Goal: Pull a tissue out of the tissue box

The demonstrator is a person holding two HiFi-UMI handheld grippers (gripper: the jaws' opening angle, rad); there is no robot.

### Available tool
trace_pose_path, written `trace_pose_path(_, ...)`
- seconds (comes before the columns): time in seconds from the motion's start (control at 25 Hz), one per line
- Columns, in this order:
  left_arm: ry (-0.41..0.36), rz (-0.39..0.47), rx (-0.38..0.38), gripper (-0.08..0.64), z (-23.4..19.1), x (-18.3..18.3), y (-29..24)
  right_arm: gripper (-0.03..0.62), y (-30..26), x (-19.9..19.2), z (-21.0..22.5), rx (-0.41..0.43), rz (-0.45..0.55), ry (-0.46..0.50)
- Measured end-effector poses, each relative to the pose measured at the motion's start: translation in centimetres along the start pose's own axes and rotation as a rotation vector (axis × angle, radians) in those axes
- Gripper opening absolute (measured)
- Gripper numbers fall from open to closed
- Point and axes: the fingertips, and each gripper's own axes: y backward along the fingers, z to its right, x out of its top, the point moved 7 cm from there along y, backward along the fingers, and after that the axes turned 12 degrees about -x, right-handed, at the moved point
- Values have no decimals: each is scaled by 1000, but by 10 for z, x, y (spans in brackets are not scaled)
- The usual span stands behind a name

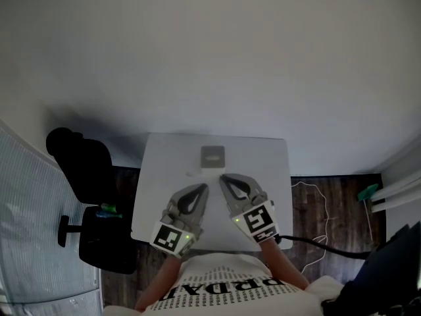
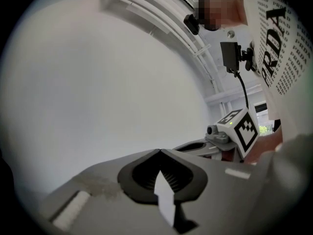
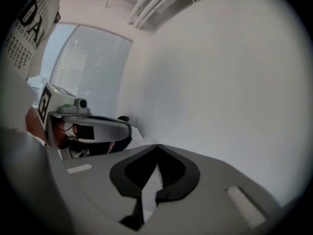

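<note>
Shirt [image 1: 223, 289] w/ "PRDA" print; grey tissue box [image 1: 212, 156] on table [image 1: 266, 166].

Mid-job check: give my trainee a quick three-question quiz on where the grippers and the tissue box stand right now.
1. True or false: the right gripper is shut on a tissue.
2. Fill in: the left gripper has its jaws ____.
3. The tissue box sits on the table: A) ahead of both grippers; B) behind them, at the near edge; C) overhanging the left edge.
Key: 1 false, shut but empty; 2 shut; 3 A.
</note>
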Motion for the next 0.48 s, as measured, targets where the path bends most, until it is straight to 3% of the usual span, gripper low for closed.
trace_pose_path(0.48,4,-3,-4,-9,-3,-3,-3,8,-3,-2,3,-3,-7,1)
